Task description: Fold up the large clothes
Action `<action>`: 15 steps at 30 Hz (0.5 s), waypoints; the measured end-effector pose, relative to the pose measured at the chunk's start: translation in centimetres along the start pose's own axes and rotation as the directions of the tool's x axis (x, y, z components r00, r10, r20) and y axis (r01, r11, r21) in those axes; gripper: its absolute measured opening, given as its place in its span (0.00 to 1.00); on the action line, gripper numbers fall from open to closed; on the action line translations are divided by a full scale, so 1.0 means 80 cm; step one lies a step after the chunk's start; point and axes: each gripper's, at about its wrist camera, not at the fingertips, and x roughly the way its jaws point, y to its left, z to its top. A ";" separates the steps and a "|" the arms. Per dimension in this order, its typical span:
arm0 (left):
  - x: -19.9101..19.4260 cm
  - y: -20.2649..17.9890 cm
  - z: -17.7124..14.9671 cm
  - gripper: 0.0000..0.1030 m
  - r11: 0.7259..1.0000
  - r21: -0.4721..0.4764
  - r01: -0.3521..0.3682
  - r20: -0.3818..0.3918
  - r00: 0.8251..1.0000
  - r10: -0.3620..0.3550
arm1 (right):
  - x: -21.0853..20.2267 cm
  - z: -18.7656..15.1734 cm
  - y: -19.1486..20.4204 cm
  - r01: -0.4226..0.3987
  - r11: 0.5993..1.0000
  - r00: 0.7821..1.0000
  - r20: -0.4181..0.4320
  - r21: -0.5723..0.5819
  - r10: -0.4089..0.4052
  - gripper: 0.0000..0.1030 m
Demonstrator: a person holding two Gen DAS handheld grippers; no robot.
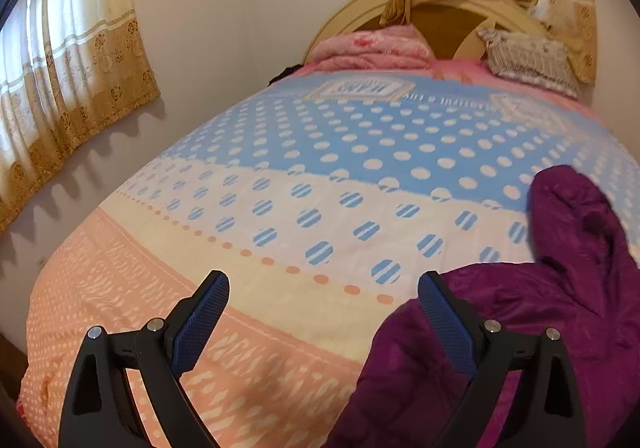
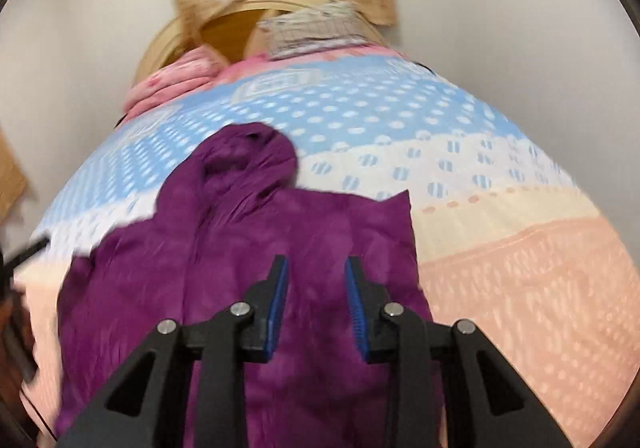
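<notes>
The bed (image 1: 280, 175) filled most of both views. It was covered by a bedspread (image 2: 520, 248) printed in bands: blue with white dots toward the headboard, white with striped blue dots across the middle, and a peach band nearest the cameras. A rounded wooden headboard (image 1: 440, 23) stood against the wall at the far end. Beige curtains (image 1: 72, 79) hung beside the bed on the left wall and behind the headboard.

The purple jacket (image 2: 280, 248) lay spread on the bedspread at the near end. In the right wrist view, its hood (image 2: 248, 159) pointed toward the headboard and rested on the blue band; the body covered the white and peach bands. In the left wrist view, the jacket occupied the lower right, with the hood extending up the right side.

A folded pink blanket (image 1: 372, 47) sat at the head of the bed. A patterned grey pillow (image 1: 528, 59) leaned against the headboard next to it.

The left gripper (image 1: 324, 300) hovered above the peach band with its jaws spread wide and nothing between them. Its right finger overlapped the jacket edge in view; contact could not be determined.

The right gripper (image 2: 316, 280) hovered over the jacket body. Its jaws stood partly apart, with no fabric held between them. That view was motion-blurred.
</notes>
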 end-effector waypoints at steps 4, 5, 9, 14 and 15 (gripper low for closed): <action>0.037 -0.032 -0.015 0.93 1.000 0.021 0.002 -0.065 0.998 0.000 | 0.045 -0.002 0.009 0.053 0.999 0.999 0.001 -0.006 -0.053 0.37; 0.044 -0.041 -0.021 0.93 0.999 0.034 0.001 -0.072 0.997 0.001 | 0.056 -0.008 0.004 0.075 0.997 0.997 -0.011 -0.002 -0.075 0.38; 0.067 -0.077 -0.047 0.93 0.996 0.089 0.012 -0.124 0.992 0.000 | 0.091 -0.027 -0.019 0.129 0.991 0.990 -0.059 0.024 -0.128 0.38; 0.074 -0.113 -0.064 0.95 0.972 0.225 -0.074 -0.081 0.992 0.094 | 0.098 -0.034 -0.035 0.113 0.992 0.990 -0.088 0.062 -0.107 0.38; 0.075 -0.114 -0.064 0.96 0.970 0.226 -0.083 -0.077 0.992 0.103 | 0.099 -0.035 -0.035 0.115 0.992 0.990 -0.093 0.060 -0.109 0.38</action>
